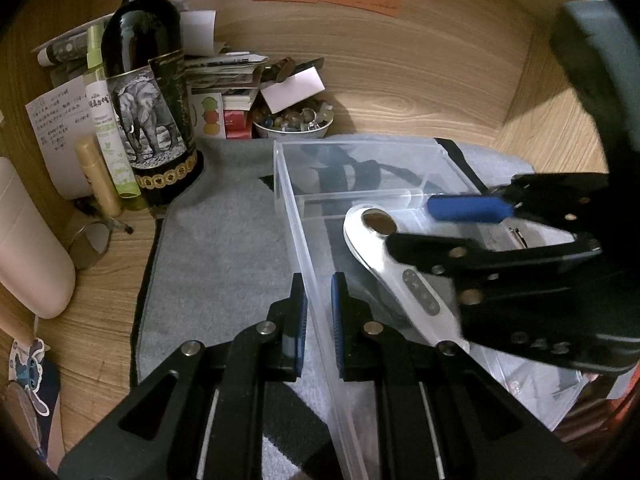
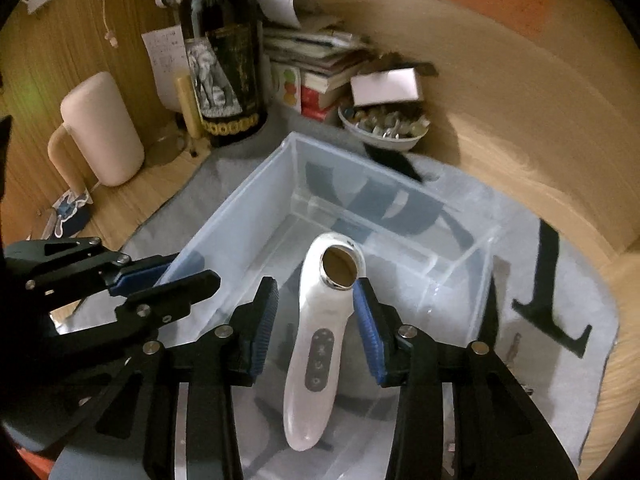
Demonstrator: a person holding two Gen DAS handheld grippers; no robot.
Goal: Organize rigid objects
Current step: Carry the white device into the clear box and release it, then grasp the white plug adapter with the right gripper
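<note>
My right fingers [image 2: 316, 336] are apart, one on each side of the white wand [image 2: 318, 344], and from this view I see gaps on both sides, so they are not squeezing it. The wand lies in the middle of the right wrist picture, inside the clear box [image 2: 404, 196], with its round metal head pointing up the frame. My left fingers [image 1: 319, 322] are pinched shut on the near wall of the box, low in the middle of the left wrist picture, to keep it from sliding on the gray mat [image 1: 224, 240].

I think the step now is letting the wand go. To do it well, I should keep the box held, check that the wand lies flat on the bottom, and lift my right fingers straight up so they do not bump its head. The wand looks smooth and may roll, so I go slow.
</note>
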